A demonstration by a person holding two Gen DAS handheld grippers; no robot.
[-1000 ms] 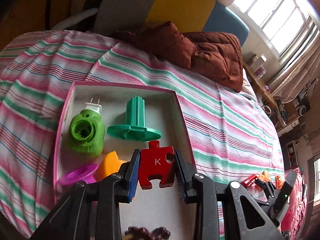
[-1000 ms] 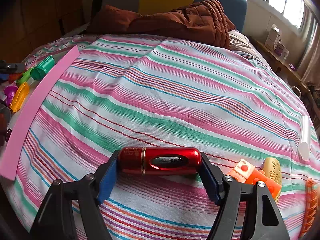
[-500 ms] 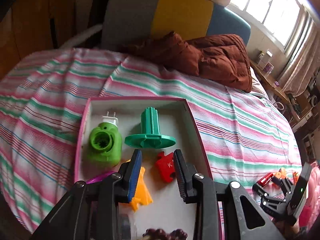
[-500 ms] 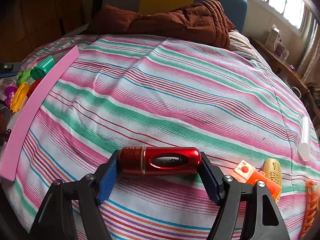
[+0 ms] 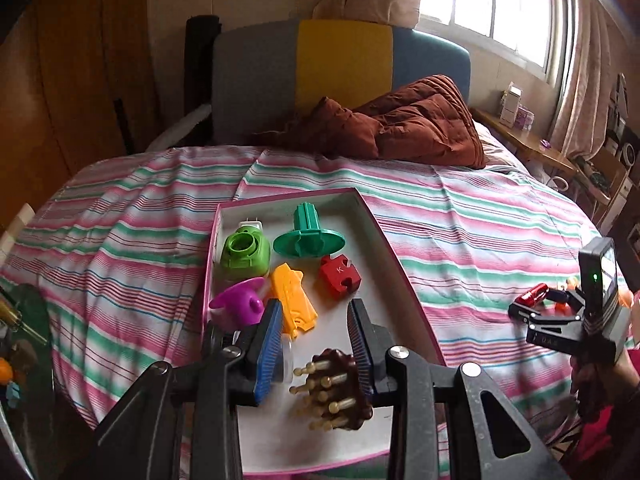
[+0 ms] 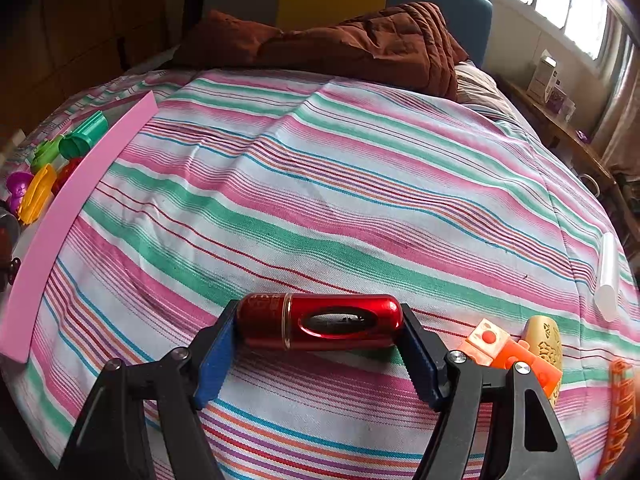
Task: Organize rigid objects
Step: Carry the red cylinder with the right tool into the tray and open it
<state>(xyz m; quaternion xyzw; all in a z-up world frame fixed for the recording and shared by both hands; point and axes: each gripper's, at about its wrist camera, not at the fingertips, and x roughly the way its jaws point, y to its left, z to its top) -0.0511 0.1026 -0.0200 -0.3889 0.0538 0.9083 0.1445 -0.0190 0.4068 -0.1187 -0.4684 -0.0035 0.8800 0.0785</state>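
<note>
A pink-rimmed white tray (image 5: pixel 404 276) lies on the striped bed. It holds a red K puzzle piece (image 5: pixel 339 276), a green spool (image 5: pixel 309 236), a light green plug-in device (image 5: pixel 244 254), an orange piece (image 5: pixel 294 300), a purple piece (image 5: pixel 240 302) and a brown knobbed object (image 5: pixel 336 396). My left gripper (image 5: pixel 316 336) hovers open over the tray's near half, nothing gripped; the brown object lies below its right finger. My right gripper (image 6: pixel 320 322) is shut on the ends of a red metallic capsule (image 6: pixel 320 320), low over the bedspread to the tray's right (image 5: pixel 552 312).
An orange block (image 6: pixel 508 354), a beige carved piece (image 6: pixel 546 336), an orange ladder-like piece (image 6: pixel 622 412) and a white tube (image 6: pixel 608 276) lie right of the capsule. A brown quilt (image 5: pixel 400 128) is bunched at the headboard. The tray's pink wall (image 6: pixel 80 200) runs along the left.
My left gripper has drawn back and upward from the tray; the red K piece, earlier between its fingers, now lies ahead of them. The right gripper has kept still with the capsule.
</note>
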